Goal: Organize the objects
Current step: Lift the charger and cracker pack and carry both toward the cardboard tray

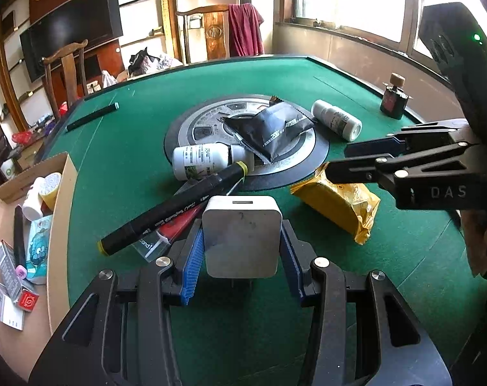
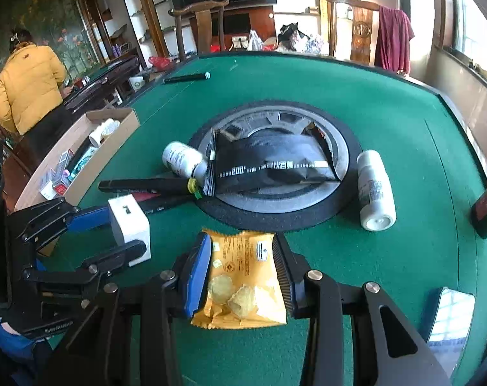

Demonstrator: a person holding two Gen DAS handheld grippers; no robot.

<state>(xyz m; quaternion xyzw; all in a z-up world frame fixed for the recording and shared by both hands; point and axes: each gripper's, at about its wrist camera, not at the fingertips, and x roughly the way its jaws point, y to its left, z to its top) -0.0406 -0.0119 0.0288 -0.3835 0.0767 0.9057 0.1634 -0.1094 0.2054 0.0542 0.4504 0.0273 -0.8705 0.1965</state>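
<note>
My left gripper is shut on a white cube charger, its blue pads pressed against both sides; the right wrist view shows that gripper and the charger at the left. Between the pads of my right gripper is a yellow snack packet, gripped at both edges over the green felt. In the left wrist view the right gripper reaches in from the right onto the packet. A cardboard box with several small items stands at the table's left edge.
A black marker, a white bottle and a black pouch lie at the round centre plate. Another white bottle, a dark red bottle and a black pen lie apart. A person in a yellow jacket stands far left.
</note>
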